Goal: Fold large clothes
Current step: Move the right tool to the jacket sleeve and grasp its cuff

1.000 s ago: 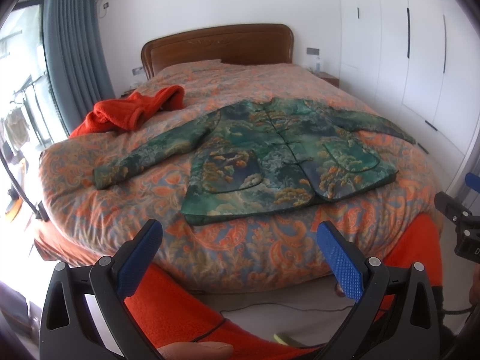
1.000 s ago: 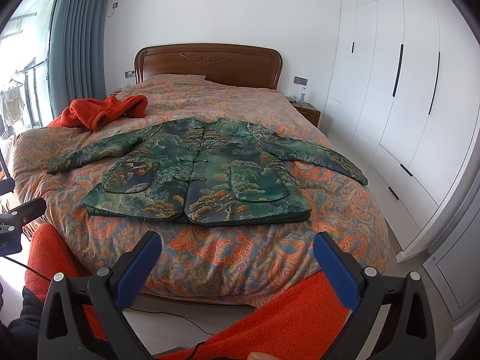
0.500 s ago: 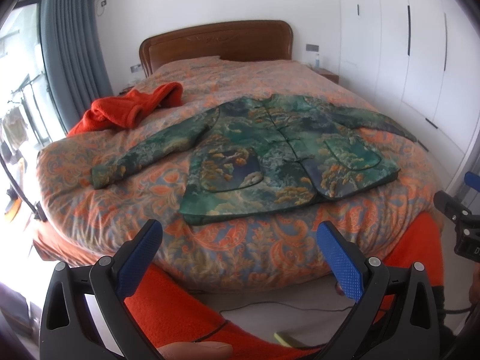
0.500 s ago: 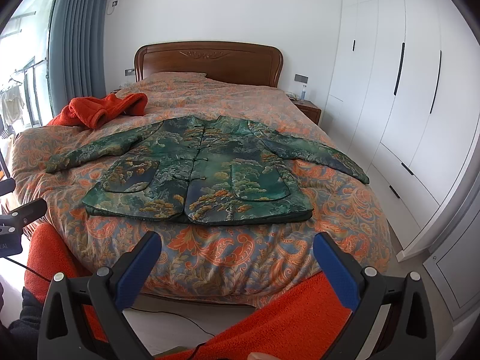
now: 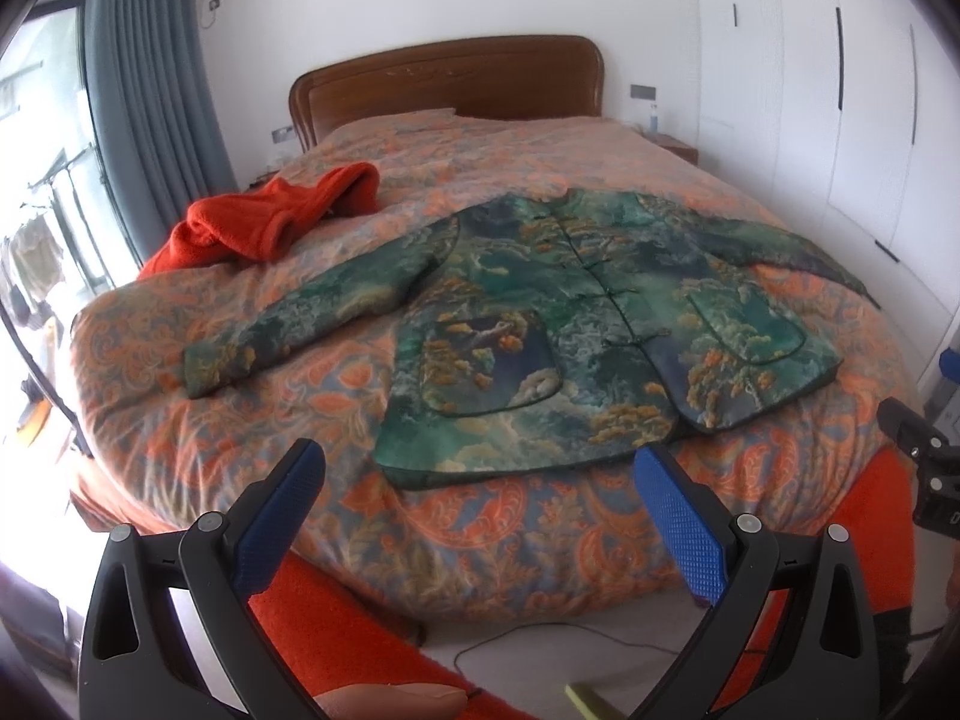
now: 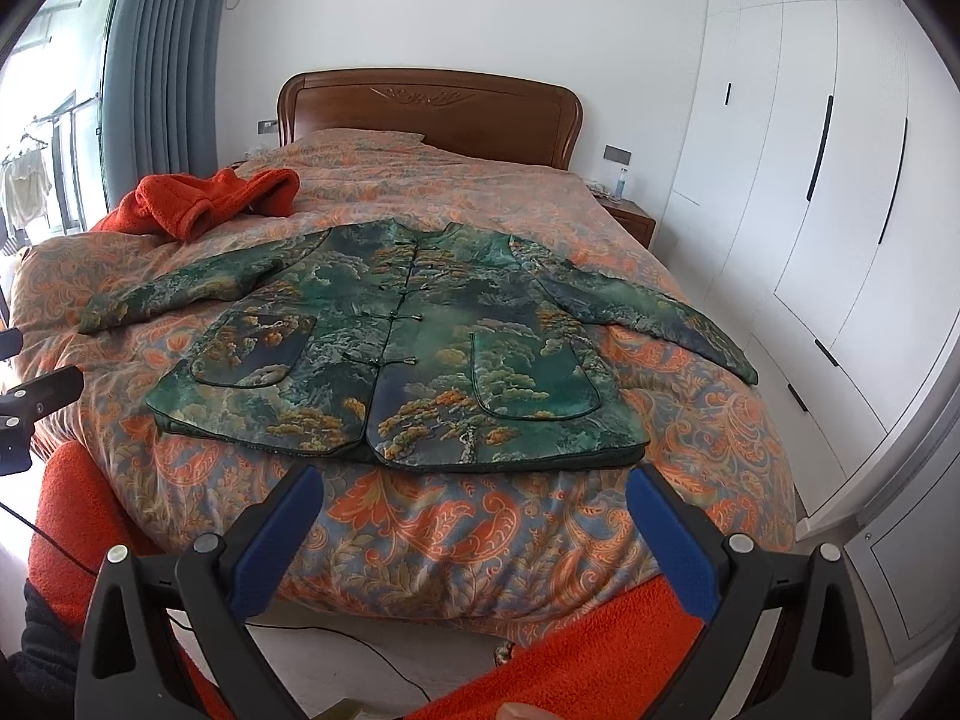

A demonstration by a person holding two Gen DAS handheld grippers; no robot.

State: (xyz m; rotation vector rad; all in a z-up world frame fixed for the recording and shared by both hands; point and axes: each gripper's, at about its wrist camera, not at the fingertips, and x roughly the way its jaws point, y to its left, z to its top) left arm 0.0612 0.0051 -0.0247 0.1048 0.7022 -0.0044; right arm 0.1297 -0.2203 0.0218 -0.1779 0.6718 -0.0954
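A green patterned jacket [image 5: 576,324] [image 6: 408,348] lies flat and face up on the bed, buttoned, both sleeves spread out to the sides. Its hem faces me near the bed's foot. My left gripper [image 5: 480,468] is open with nothing between its blue pads, hovering short of the foot of the bed, below the jacket's left hem corner. My right gripper [image 6: 474,486] is open too, held just before the hem's middle. Neither touches the jacket. The right gripper's body [image 5: 924,468] shows at the right edge of the left wrist view.
The bed [image 6: 480,528] has an orange paisley cover and a wooden headboard [image 6: 426,108]. A crumpled orange-red garment [image 6: 204,198] lies at the bed's far left. White wardrobes [image 6: 810,180] line the right side, a grey curtain [image 6: 156,72] the left. Orange fabric [image 6: 570,654] and a cable [image 5: 540,636] are below.
Both grippers have tilted and edged slightly toward the bed, so the jacket sits lower and a bit nearer in both views. The jacket itself has not moved.
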